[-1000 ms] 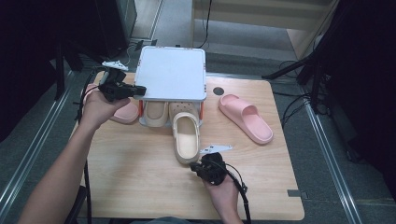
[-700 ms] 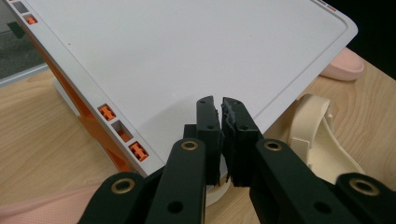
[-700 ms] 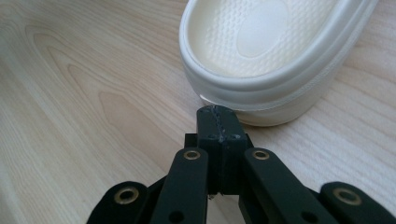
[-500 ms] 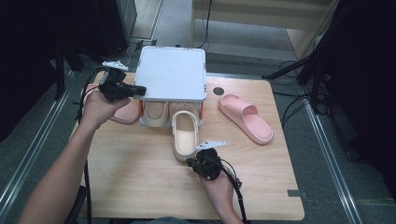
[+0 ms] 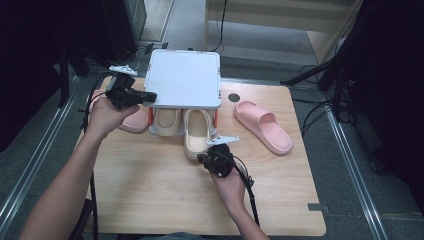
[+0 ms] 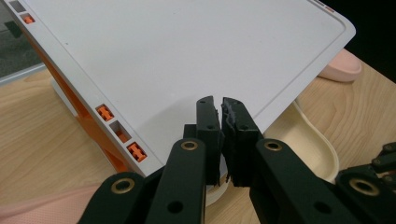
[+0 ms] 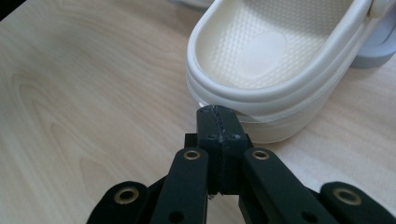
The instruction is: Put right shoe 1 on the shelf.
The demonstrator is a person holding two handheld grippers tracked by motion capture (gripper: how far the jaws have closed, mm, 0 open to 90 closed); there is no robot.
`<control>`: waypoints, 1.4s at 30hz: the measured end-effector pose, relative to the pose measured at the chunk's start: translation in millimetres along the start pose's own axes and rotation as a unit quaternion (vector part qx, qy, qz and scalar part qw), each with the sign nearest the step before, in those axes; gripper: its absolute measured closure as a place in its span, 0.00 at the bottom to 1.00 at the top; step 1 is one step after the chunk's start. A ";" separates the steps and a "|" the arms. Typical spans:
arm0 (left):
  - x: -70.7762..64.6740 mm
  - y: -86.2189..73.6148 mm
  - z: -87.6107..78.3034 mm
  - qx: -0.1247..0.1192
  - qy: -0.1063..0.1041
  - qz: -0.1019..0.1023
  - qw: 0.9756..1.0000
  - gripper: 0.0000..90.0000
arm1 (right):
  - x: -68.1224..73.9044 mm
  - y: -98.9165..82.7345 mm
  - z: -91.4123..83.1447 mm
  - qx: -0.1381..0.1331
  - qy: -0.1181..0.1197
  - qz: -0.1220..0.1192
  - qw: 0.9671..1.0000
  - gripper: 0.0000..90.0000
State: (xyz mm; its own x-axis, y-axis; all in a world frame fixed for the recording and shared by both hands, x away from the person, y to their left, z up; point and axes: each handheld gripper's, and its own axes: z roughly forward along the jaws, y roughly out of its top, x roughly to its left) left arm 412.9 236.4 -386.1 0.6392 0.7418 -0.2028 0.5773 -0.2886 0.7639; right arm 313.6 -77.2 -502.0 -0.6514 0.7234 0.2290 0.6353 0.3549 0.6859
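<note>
Cream slipper [image 7: 275, 70], lower centre of the high view, looks like matt foam with a pebbled footbed; pale wood-grain table [image 5: 150, 190] has a smooth finish; grey shelf top [image 5: 185, 77], upper centre, is smooth matt plastic

A light wooden table [image 5: 150, 200] with rounded corners is taking up the middle of the high view. A low grey shelf rack with orange side brackets [image 5: 185, 77] is standing at its upper centre. Two cream foam slippers [image 5: 197, 132] are lying partly under the rack. A pink slipper [image 5: 265, 127] is lying to the right, another pink slipper [image 5: 134, 120] at the rack's left.
</note>
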 end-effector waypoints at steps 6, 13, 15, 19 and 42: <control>0.2 -0.1 0.0 0.000 0.000 -0.001 1.000 0.95 | -7.4 19.5 12.6 -0.010 -0.018 -0.005 1.000 1.00; -0.7 0.1 0.3 -0.001 0.001 -0.002 1.000 0.95 | -15.9 31.5 24.6 -0.020 -0.028 0.009 0.999 1.00; -1.1 0.1 0.4 0.000 0.002 -0.001 1.000 0.95 | -18.2 33.6 28.5 -0.023 -0.029 0.012 0.999 1.00; -1.8 0.1 0.7 0.000 0.001 0.001 1.000 0.95 | -21.3 37.2 33.4 -0.027 -0.035 0.017 0.999 1.00; 2.5 -2.6 -25.4 0.003 0.019 -0.036 0.999 0.62 | -29.8 4.0 -56.8 -0.043 0.053 -0.002 0.998 0.65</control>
State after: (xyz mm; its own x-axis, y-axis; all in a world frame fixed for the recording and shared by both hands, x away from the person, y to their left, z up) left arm 400.1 254.4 -373.1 0.5764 0.7829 -0.2344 0.6243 -0.2367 0.7445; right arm 312.0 -131.0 -466.8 -0.6968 0.6540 0.2945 0.5979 0.3028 0.7422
